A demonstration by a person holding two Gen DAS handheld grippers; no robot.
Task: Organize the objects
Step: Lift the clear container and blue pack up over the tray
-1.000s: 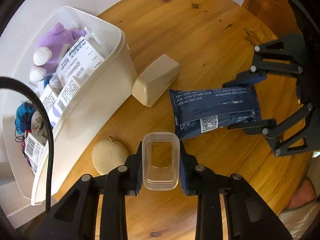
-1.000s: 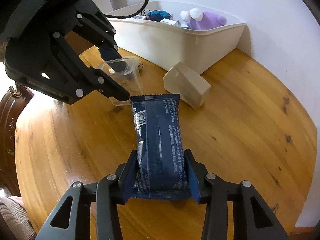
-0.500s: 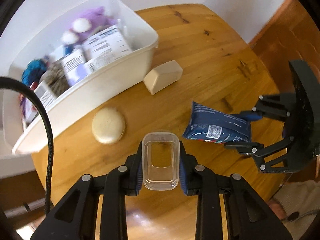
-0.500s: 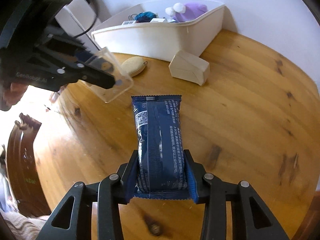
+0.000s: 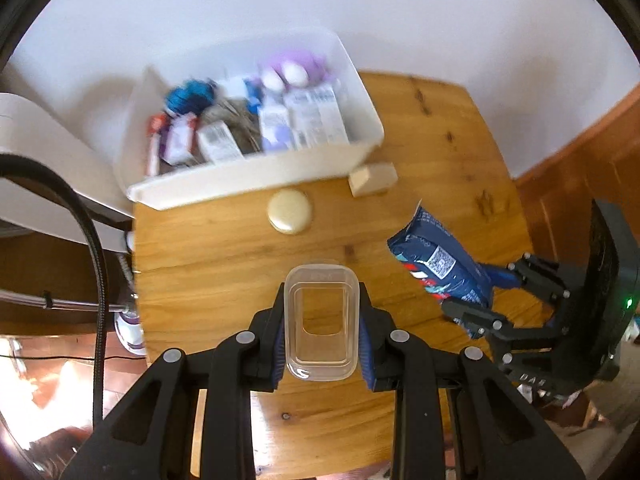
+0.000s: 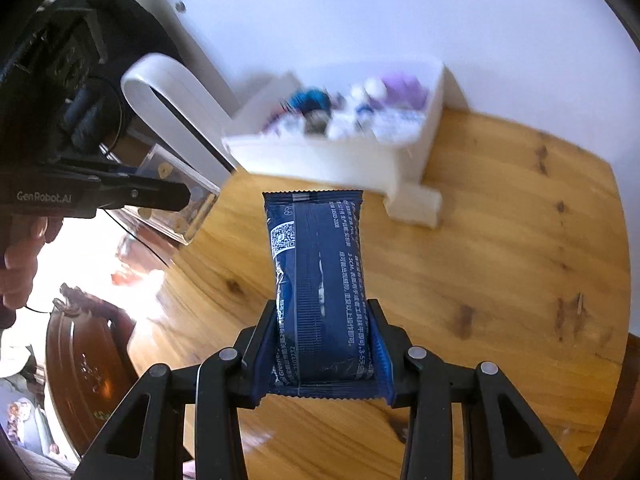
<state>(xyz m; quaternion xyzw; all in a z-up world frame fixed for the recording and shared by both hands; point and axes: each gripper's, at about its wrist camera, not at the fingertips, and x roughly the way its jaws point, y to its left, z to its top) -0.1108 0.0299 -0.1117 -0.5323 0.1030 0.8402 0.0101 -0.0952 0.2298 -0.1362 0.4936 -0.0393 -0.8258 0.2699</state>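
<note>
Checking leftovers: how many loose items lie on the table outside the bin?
2: a beige block at the bin's right corner, and a round pouch just before its front wall.

The white bin (image 5: 256,172) at the far side is motion-blurred in both views, so its boxes (image 5: 304,120) cannot be read; the purple thing (image 5: 296,68) may be a soft toy. Black gripper frames run off the near edges.
</note>
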